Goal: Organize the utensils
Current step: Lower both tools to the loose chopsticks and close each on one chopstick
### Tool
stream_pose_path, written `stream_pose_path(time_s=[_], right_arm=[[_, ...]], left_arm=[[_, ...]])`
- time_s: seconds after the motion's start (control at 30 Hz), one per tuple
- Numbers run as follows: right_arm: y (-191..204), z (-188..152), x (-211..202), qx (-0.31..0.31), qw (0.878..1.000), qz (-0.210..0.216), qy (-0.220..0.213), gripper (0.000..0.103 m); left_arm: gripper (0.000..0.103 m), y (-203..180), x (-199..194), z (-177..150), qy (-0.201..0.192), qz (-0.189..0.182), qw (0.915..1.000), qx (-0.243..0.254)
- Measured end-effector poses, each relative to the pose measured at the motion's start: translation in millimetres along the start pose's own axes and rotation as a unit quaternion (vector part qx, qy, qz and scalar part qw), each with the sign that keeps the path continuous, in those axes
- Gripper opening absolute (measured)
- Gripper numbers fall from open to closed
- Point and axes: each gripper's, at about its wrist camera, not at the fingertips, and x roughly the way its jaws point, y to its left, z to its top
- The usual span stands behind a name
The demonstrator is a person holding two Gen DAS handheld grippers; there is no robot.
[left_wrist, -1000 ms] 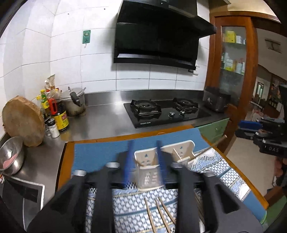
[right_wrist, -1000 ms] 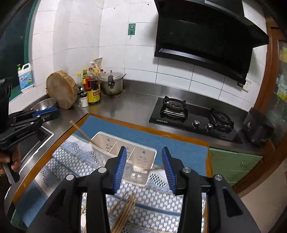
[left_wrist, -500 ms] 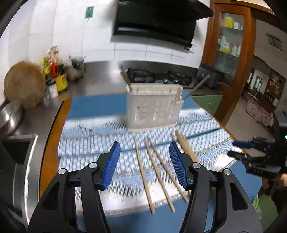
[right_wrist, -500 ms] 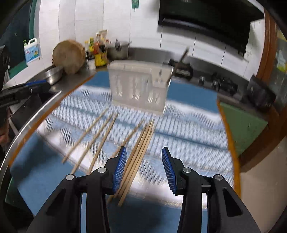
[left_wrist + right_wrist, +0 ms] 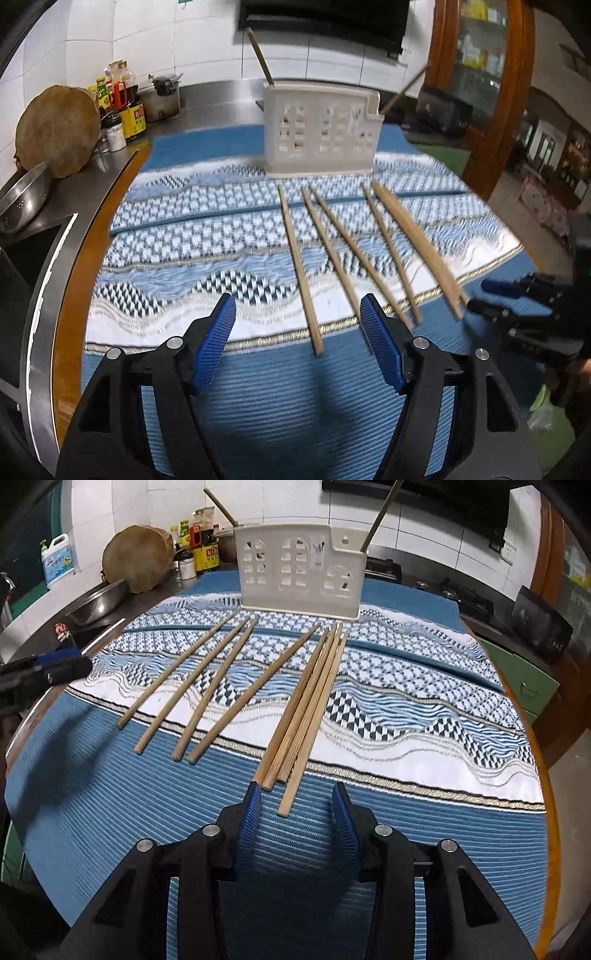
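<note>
Several wooden chopsticks (image 5: pixel 299 266) lie side by side on a blue and white patterned cloth (image 5: pixel 184 236); in the right wrist view a loose group (image 5: pixel 207 679) lies left and a tight bundle (image 5: pixel 306 705) lies centre. A white slotted utensil holder (image 5: pixel 319 134) stands upright at the cloth's far edge with two chopsticks in it; it also shows in the right wrist view (image 5: pixel 299 572). My left gripper (image 5: pixel 299 343) is open and empty, low over the near ends of the left chopsticks. My right gripper (image 5: pixel 297 808) is open and empty, with the bundle's near ends between its fingers.
A blue ribbed mat (image 5: pixel 147 794) covers the wooden board under the cloth. A round wooden chopping block (image 5: pixel 55 129), a steel colander (image 5: pixel 22 195), sauce bottles (image 5: pixel 125 103) and a pot stand at the left. A sink opening (image 5: pixel 22 258) lies left. A gas hob (image 5: pixel 461 598) is behind.
Both grippers have come down from high above the holder and pulled back to the near edge of the cloth, low over the chopsticks' near ends. Both stayed open.
</note>
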Motion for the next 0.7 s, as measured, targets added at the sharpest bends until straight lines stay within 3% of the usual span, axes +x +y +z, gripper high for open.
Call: stream_pose_path(time_s=[0.17,0.33,0.5,0.7], right_arm=[[-1.7,-4.2,5.9,-0.005,1.0,-0.016,0.004,0.027],[-15.1,-4.5,6.0,0.008,1.0,-0.026,0.004,0.026],[-16.4,-2.7,7.2,0.01,1.0,-0.02,0.003,0.026],[-17.2,2.1,14.1,0.014,1.0,-0.013,0.004,0.02]], left_arm=[[0.07,-3.0,18.1,-10.4,0.021,0.008,0.9997,0.006],[0.068,-1.0,31.7,-10.4,0.033,0.011,0.9994,-0.002],[0.043,-3.4,43.4,-8.8,0.045,0.004,0.999,-0.002],[0.024,-10.5,52.6,-6.1,0.054,-0.001,0.9984,0.014]])
